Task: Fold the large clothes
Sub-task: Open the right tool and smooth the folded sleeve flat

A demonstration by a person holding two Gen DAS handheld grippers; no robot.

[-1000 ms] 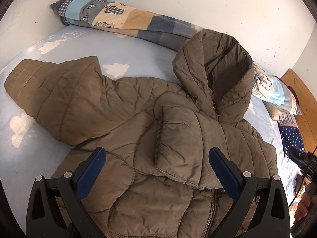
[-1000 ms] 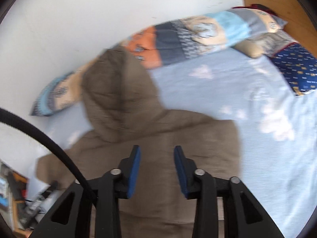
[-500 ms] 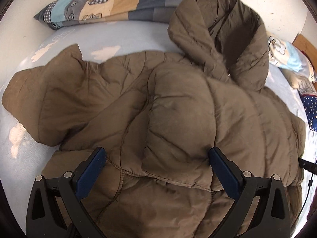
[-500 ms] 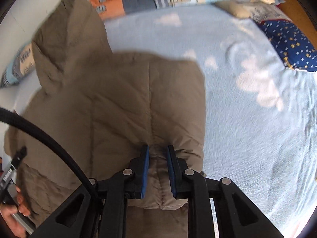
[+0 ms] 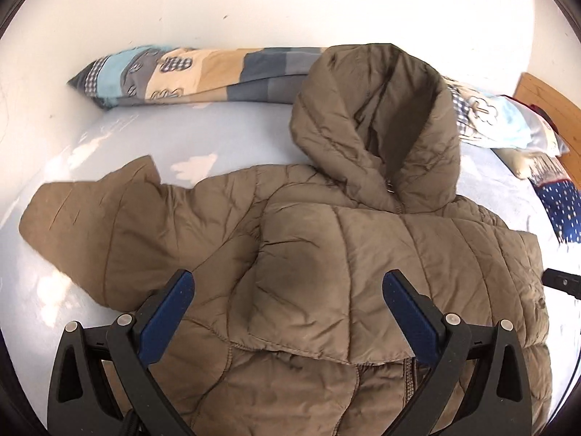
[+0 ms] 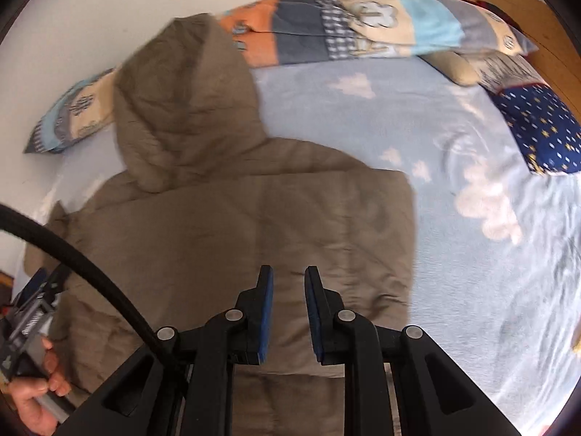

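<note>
The brown puffer jacket [image 5: 326, 254] is lying on the bed [image 6: 454, 254] — hood toward the patchwork pillow [image 5: 189, 72], one sleeve folded across its front. The left tool [image 5: 287, 309] is hovering spread wide, grasping nothing; the right tool [image 6: 288, 290] is sitting nearly clenched — empty above the jacket.

A brown quilted hooded jacket [image 5: 326, 254] lies flat, front up, on a light blue bed [image 5: 225, 138]. Its hood [image 5: 377, 123] points toward the wall, one sleeve [image 5: 109, 225] spread sideways, the other sleeve [image 5: 326, 283] folded across the chest.
</note>
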